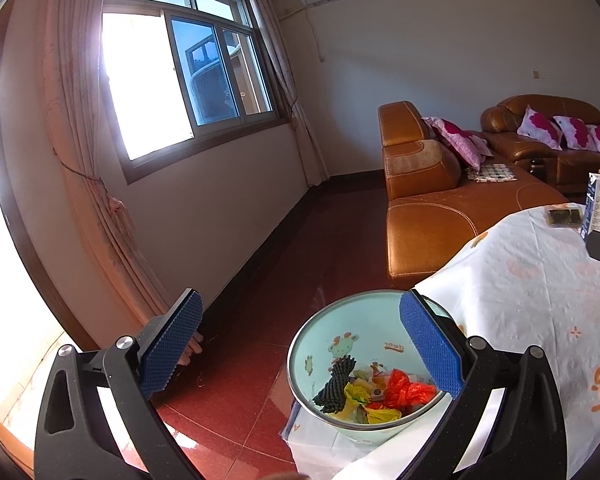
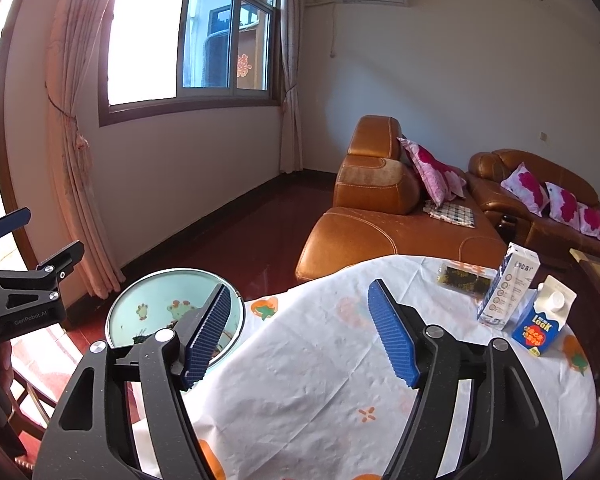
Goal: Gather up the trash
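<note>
Orange bag (image 1: 408,394) left view, cartons (image 2: 508,292) right

A pale blue trash bin (image 1: 332,344), round and open-topped with cartoon animals printed on its inner wall, is standing upright on the red floor right against the edge of the cloth-covered table, and it is holding a heap of rubbish: a black ribbed foam net (image 1: 334,384), crumpled yellow wrappers (image 1: 358,394) and a scrunched orange-red plastic bag (image 1: 406,390). On the table well away from the bin, a tall white-and-blue milk carton (image 2: 508,292) and a shorter blue carton (image 2: 544,320) with a white cap are standing upright just beside each other, while a clear packet of dark seaweed (image 2: 462,278) is lying flat just behind them near the table's far edge.
</note>
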